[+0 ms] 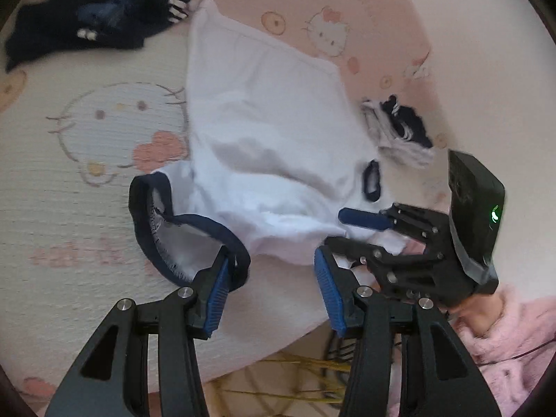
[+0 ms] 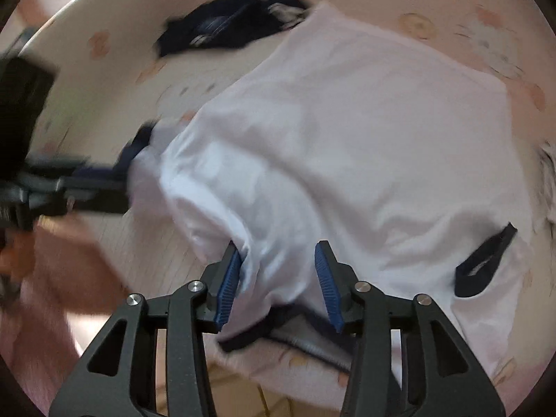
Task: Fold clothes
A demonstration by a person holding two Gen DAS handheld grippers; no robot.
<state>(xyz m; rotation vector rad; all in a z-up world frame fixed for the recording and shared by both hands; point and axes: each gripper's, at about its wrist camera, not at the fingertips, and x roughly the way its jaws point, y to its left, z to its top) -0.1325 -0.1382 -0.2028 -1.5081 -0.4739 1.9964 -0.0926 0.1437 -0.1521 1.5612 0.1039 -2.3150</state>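
The white shirt (image 1: 267,132) lies flat on the bed (image 1: 87,208), with both grippers, left (image 1: 271,278) and right (image 2: 278,278), wide apart at its near edge, ready to grab it for folding

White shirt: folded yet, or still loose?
Loose. The white shirt lies rumpled on the bed cover, navy-trimmed sleeve sticking out; no neat fold shows.

The shirt (image 1: 267,118) at centre frame is white with navy trim (image 1: 194,222). At upper left lies a navy garment (image 1: 87,24) with white stripes. The sheet (image 1: 87,160) is cream and pink, printed with cartoon cats. The pads (image 1: 219,288) are blue, the sleeve (image 1: 514,340) fluffy pink.
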